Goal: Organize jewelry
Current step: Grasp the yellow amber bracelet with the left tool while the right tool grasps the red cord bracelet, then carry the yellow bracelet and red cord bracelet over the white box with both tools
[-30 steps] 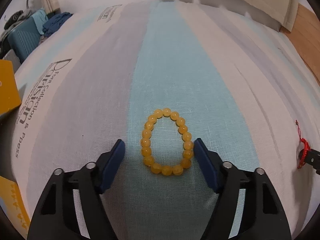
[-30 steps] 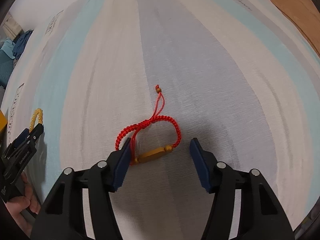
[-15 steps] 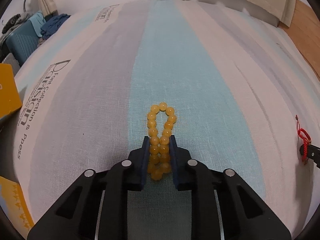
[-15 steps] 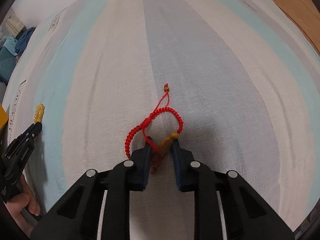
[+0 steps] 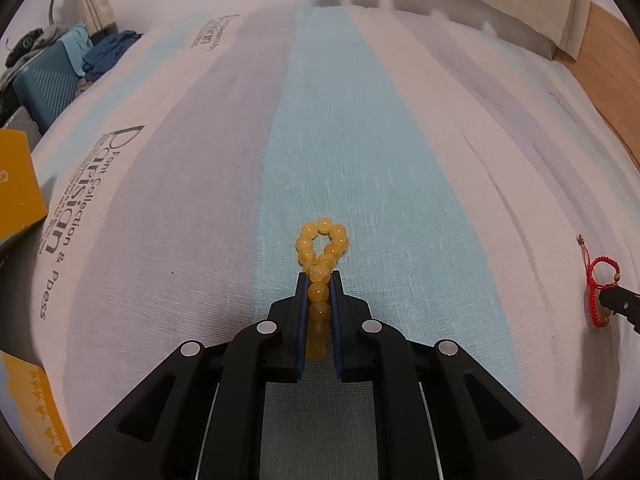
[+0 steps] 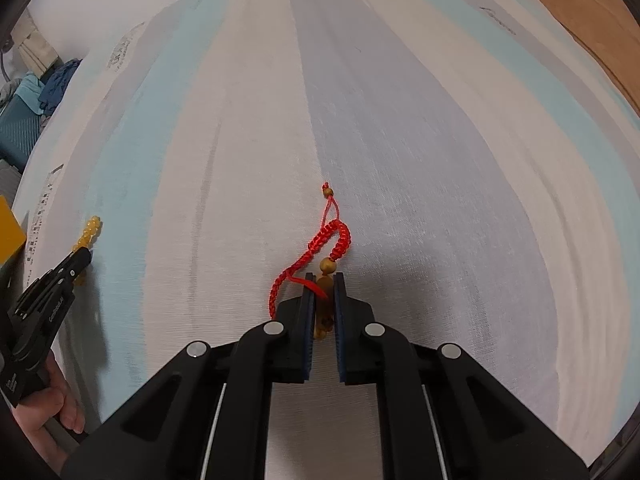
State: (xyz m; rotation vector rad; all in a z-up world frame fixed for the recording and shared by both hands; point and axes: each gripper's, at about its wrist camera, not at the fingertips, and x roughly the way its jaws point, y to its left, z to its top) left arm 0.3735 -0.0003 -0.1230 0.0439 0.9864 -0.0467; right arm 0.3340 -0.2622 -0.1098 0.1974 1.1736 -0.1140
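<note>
My left gripper (image 5: pixel 319 276) is shut on a yellow bead bracelet (image 5: pixel 322 240), squeezed flat between the pads, its loop sticking out ahead over the striped bedsheet (image 5: pixel 360 140). My right gripper (image 6: pixel 322 278) is shut on a red braided cord bracelet (image 6: pixel 332 240), gripping its tan wooden bead, with the cord loop and a small end bead (image 6: pixel 328 191) ahead. The red bracelet (image 5: pixel 598 284) also shows at the right edge of the left wrist view. The yellow bracelet (image 6: pixel 89 232) and left gripper (image 6: pixel 78 258) show at the left in the right wrist view.
A yellow box (image 5: pixel 16 184) lies at the left edge of the bed, with another yellow item (image 5: pixel 36 400) lower left. A teal suitcase with clothes (image 5: pixel 52 76) stands beyond the bed at far left. Wooden floor (image 5: pixel 612 60) lies to the right.
Both grippers closed from wide open onto their bracelets: the left squeezed the yellow beads flat, the right clamped the red bracelet's wooden bead. Both bracelets now appear lifted slightly.
</note>
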